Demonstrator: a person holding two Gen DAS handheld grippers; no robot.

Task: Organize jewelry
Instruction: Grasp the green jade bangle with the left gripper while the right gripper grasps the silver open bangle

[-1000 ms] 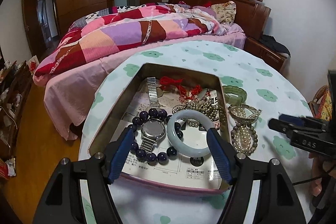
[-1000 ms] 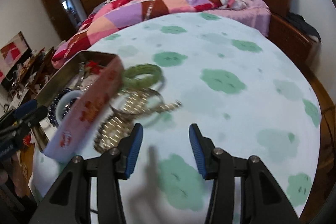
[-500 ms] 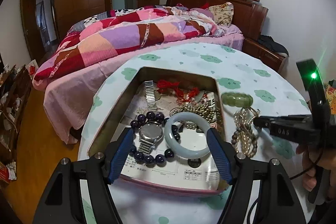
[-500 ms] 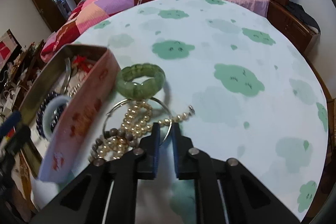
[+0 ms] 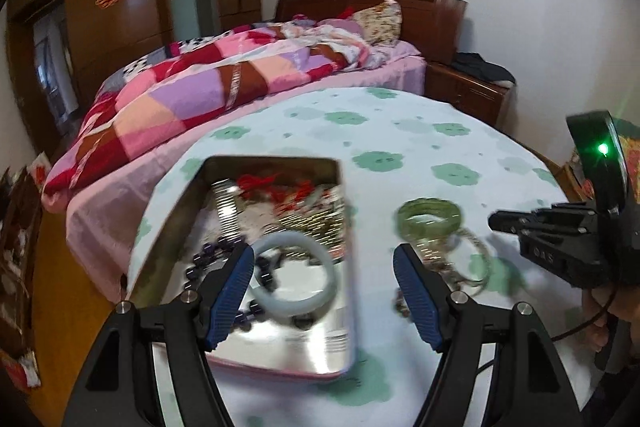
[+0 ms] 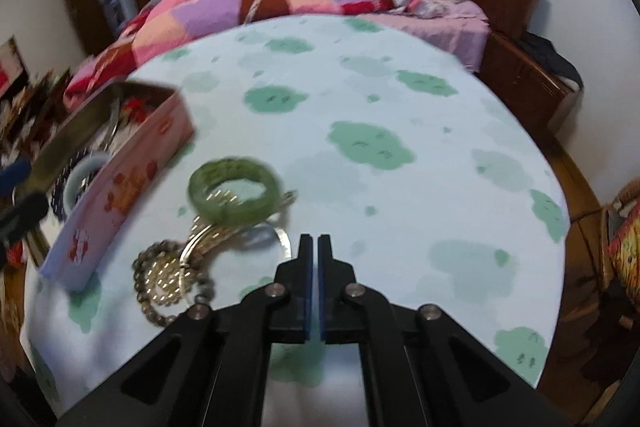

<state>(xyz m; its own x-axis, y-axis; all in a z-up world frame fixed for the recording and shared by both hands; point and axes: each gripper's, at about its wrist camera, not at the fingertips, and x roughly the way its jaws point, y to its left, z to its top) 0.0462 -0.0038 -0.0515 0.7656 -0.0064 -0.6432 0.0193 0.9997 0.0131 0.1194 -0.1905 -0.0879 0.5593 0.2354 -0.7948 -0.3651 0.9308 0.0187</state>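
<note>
An open metal tin [image 5: 272,159] with a pink outer wall [image 6: 132,187] holds a pale jade bangle [image 5: 280,307], dark purple beads [image 5: 200,263], a watch band [image 5: 226,203] and red cords [image 5: 264,183]. Right of the tin, a green bracelet [image 6: 232,213] lies on the table, on a thin silver bangle [image 6: 282,233] and pearl and bead strands [image 6: 168,279]. My left gripper [image 5: 322,259] hangs open above the tin's right wall. My right gripper [image 6: 314,239] is shut beside the silver bangle's rim, and I see nothing between its pads. The left wrist view also shows the right gripper [image 5: 496,221] and the green bracelet [image 5: 428,231].
The round table [image 6: 360,87] has a pale cloth with green cloud prints. Behind it stand a bed with a patchwork quilt [image 5: 200,87] and a wooden headboard [image 5: 400,3]. A person's hand [image 5: 600,327] holds the right gripper. Clutter sits on the floor at the left.
The right gripper's jaws went from half open to shut and it came in close to the loose pile. My left gripper shifted right, from over the tin's middle to over its right wall.
</note>
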